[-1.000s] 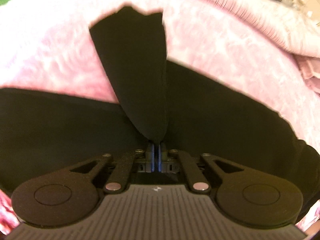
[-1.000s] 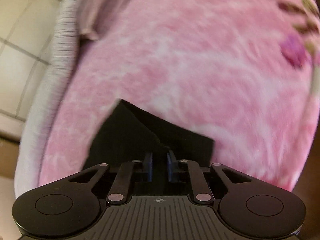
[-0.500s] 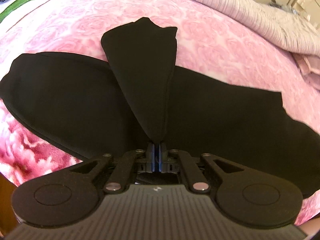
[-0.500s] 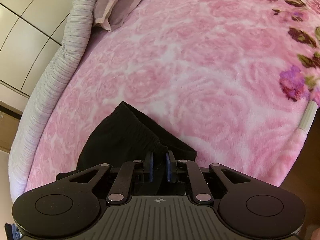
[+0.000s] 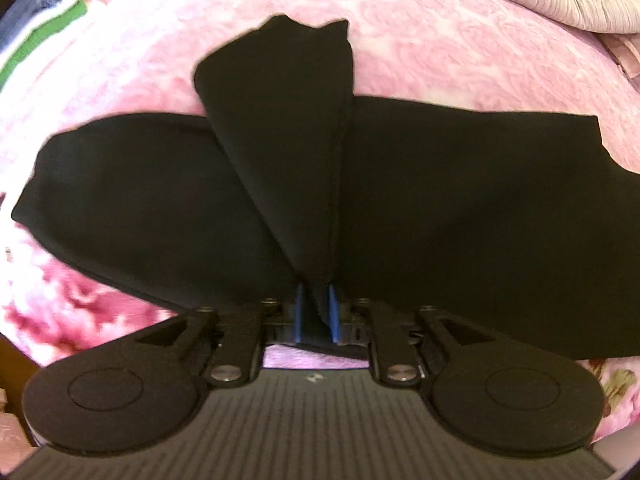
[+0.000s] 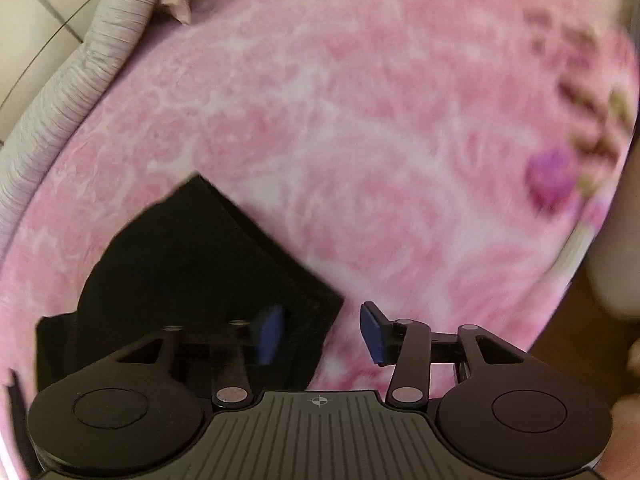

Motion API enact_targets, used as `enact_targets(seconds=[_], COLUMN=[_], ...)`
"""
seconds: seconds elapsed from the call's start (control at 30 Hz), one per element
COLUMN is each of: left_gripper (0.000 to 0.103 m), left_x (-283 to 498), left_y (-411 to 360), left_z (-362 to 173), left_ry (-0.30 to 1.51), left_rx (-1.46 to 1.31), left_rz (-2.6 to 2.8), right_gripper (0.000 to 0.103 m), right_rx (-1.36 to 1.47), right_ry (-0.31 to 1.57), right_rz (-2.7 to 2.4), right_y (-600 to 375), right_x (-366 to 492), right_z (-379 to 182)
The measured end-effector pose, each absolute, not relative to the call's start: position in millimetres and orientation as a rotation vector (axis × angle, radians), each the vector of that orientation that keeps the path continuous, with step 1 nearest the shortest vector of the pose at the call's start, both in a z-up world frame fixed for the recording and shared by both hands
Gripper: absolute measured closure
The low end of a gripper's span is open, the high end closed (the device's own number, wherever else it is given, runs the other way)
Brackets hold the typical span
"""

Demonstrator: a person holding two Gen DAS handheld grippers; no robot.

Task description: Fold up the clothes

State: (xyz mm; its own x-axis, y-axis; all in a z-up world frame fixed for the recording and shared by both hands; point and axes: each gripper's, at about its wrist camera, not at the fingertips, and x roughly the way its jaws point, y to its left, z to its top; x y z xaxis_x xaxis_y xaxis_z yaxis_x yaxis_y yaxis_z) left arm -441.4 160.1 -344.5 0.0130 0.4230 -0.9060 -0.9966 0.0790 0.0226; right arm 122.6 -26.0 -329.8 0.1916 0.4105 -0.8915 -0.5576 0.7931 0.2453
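While the black garment (image 5: 440, 200) lies spread on the pink blanket (image 5: 400, 60) just ahead of and below both tools, the release at the end of a fold appears to be in hand.

Left gripper (image 5: 314, 318): jaws are opening; a narrow gap is seen betw. the blue pads (image 5: 333, 316). A raised flap of the garment runs from the gap fwd and away, its tip still lying betw. the pads, resting against the right one but no longer pinched. Garment body extends to both sides of the tool, flat on the blanket.

Right gripper (image 6: 322, 332): jaws are opening and stand spread wide. A corner of the garment lies under and just ahead of the left finger; nothing is pressed betw. the pads, and bare blanket is seen under the right finger.

Other items: a stack of folded clothes (image 5: 36, 36) far fwd-left of the left tool; a pillow (image 6: 68, 92) far fwd-left of the right tool.

Next move, as judged: left jaws to be opened fully so the flap drops onto the body, then both tools to be withdrawn w/o dragging cloth. A fresh edge is req. for the next fold; snagging of the flap is the main risk.
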Motion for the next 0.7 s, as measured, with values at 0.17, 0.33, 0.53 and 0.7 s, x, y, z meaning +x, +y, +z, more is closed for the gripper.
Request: enact_targets(seconds=[0.17,0.33,0.53,0.7], left_gripper=[0.085,0.085,0.085,0.083], left_x=[-459.2,-489.2,-532.5,-586.7], left_y=[150.8,167.2,190.3,209.1], left_z=[-326.3,-336.7,-350.2,-364.1], left_ry=[0.87,0.865,0.873,0.923], left_rx=[-0.784,-0.798,-0.765,-0.788], left_rz=[1.405,1.504,1.53,1.556], right_gripper=[0.057,0.057,0.057,0.057], right_rx=[-0.219,-0.333,-0.35,-0.475], right_ry=[1.065,1.157,1.183,1.177], right_rz=[0.814,0.836,0.936,0.776], right_y=[-15.6,15.2,47.8,80.0], right_x=[95.0,67.6,27.2,-19.2], right_z=[-305.6,-329.7,-339.8,-352.8])
